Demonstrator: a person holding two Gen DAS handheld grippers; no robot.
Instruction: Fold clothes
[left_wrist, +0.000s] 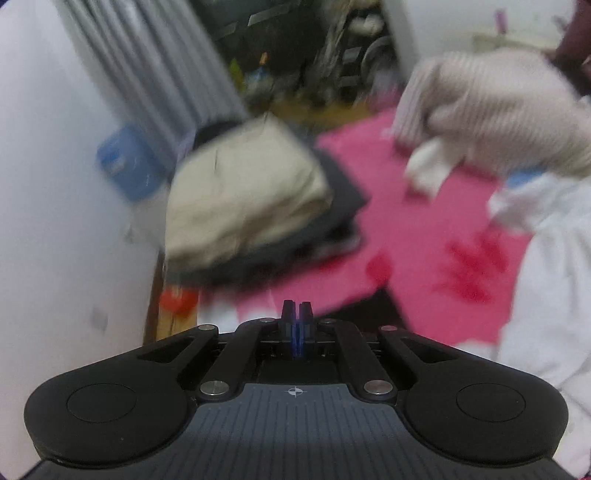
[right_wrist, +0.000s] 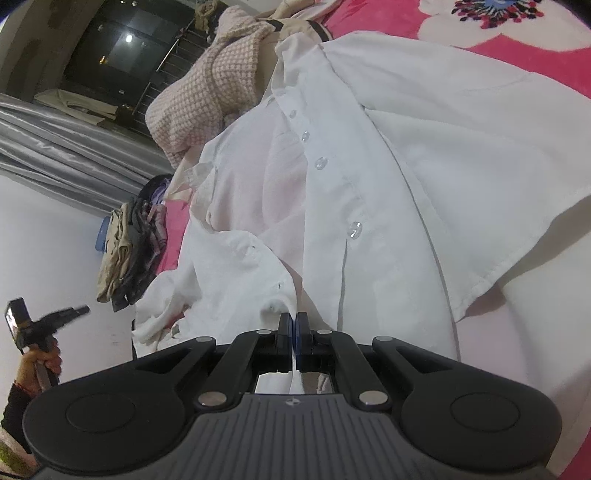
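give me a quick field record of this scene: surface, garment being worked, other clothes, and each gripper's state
surface: pink bedspread with a flower print
garment: white button shirt, spread out, placket buttons showing
folded stack: beige and dark clothes near the wall
unfolded pile: pink checked garment beyond the shirt
right gripper: jaws shut on a fold of the white button shirt
left gripper: jaws shut, nothing between them, in the air; view blurred
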